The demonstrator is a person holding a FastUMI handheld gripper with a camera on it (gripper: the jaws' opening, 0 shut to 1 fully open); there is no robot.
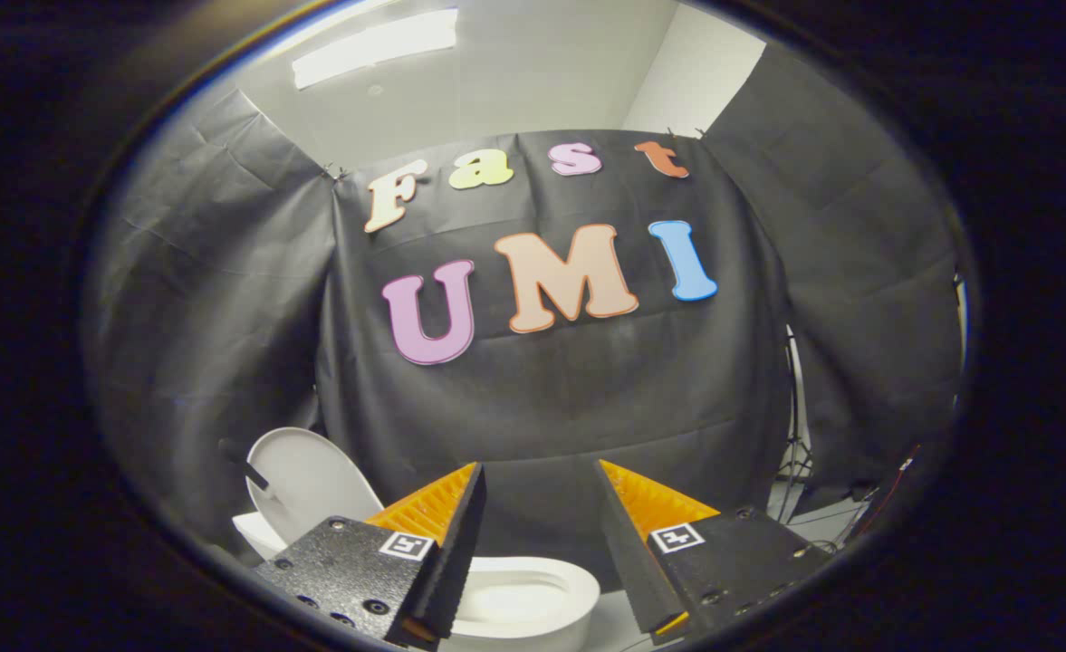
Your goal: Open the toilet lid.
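I am holding the gripper released, fingers spread and gripping nothing, while the toilet lid is standing raised to the near left beyond the left finger, tilted back from the toilet bowl lying below between the fingers.

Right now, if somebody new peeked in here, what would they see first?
Probably the white toilet, low down just beyond the gripper, with its bowl showing between the two open fingers. Its lid already stands raised, off beside the left finger. Behind everything hangs a wrinkled black cloth wall.
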